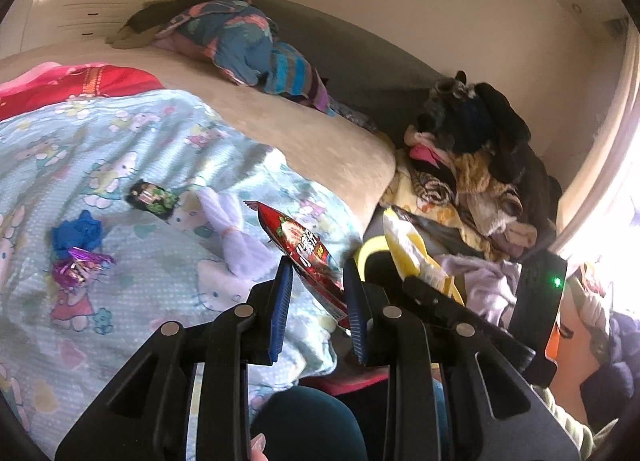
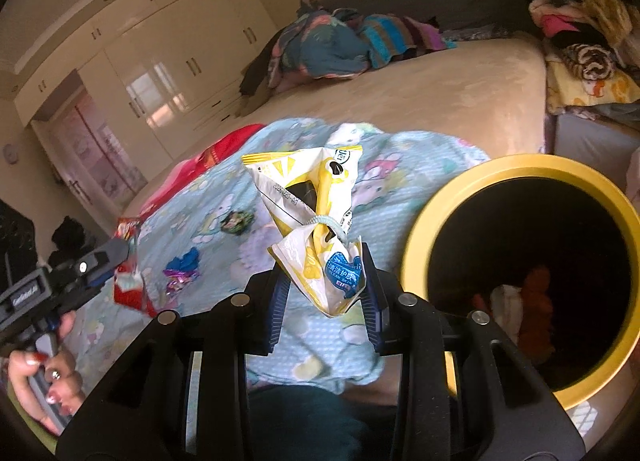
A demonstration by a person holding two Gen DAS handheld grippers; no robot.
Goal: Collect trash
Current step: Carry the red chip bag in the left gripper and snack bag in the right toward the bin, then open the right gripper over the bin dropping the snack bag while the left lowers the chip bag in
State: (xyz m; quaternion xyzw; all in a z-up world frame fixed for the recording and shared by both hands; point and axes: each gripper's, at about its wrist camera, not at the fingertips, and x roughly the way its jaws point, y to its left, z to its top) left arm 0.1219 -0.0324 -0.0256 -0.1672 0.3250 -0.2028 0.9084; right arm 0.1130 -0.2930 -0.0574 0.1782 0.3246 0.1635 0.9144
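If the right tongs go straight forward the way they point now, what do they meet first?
Probably the cartoon-print blanket on the bed. The right tongs, holding the yellow-white wrapper, point past the left side of the yellow bin, not into it; depth is unclear.

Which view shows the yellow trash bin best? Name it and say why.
The right wrist view: the yellow trash bin shows nearly its whole round rim and its dark inside, with trash at the bottom. The left wrist view shows only a short arc of the rim, behind the red wrapper and the right tool.
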